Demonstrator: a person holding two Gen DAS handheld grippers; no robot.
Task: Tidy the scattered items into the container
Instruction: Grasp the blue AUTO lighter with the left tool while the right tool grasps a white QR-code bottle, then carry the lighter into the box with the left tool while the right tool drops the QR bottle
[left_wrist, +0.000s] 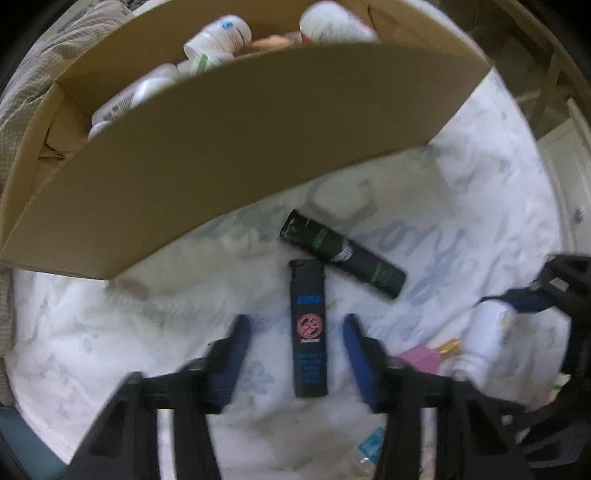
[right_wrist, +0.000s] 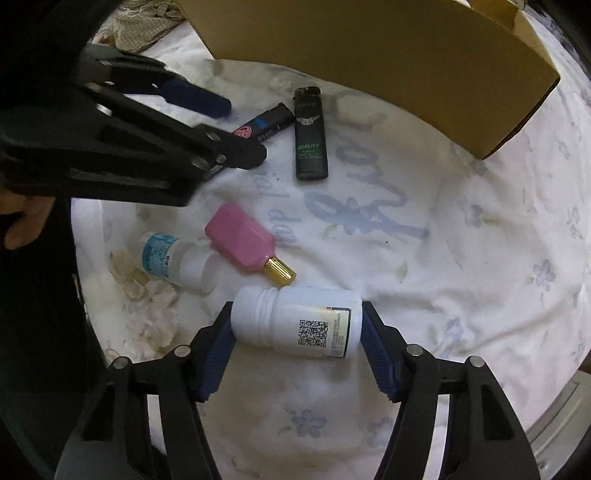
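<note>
The things lie on a white bed sheet (right_wrist: 461, 266) with pale blue flowers and blue writing on it.

Far left in the right wrist view, a hand (right_wrist: 26, 221) holds the left gripper (left_wrist: 295, 325). It points down at the sheet. Its two blue pads stand apart, one on each side of the black lighter with a blue and red label (left_wrist: 308, 332). The pads do not touch the lighter. There is a gap on both sides.

Just beside that lighter lies a second black lighter with green writing (right_wrist: 311, 136), closer to the box. Their top ends are near each other.

Nearer the left edge of the sheet lies a small white bottle with a blue label (right_wrist: 173, 262). Some crumpled clear wrapping (right_wrist: 144, 291) lies next to it. A pink bottle with a gold cap (right_wrist: 245, 243) lies just beside the small bottle, tipped on its side.

Below the pink bottle lies a white pill bottle with a square code (right_wrist: 295, 321). It is on its side. The right gripper (right_wrist: 297, 332) has one blue pad at each end of it. The pads look right up against the bottle, but I cannot tell if they press on it.

At the far edge of the sheet stands the brown cardboard box (left_wrist: 229, 155). White bottles (left_wrist: 218, 40) already lie inside it.
</note>
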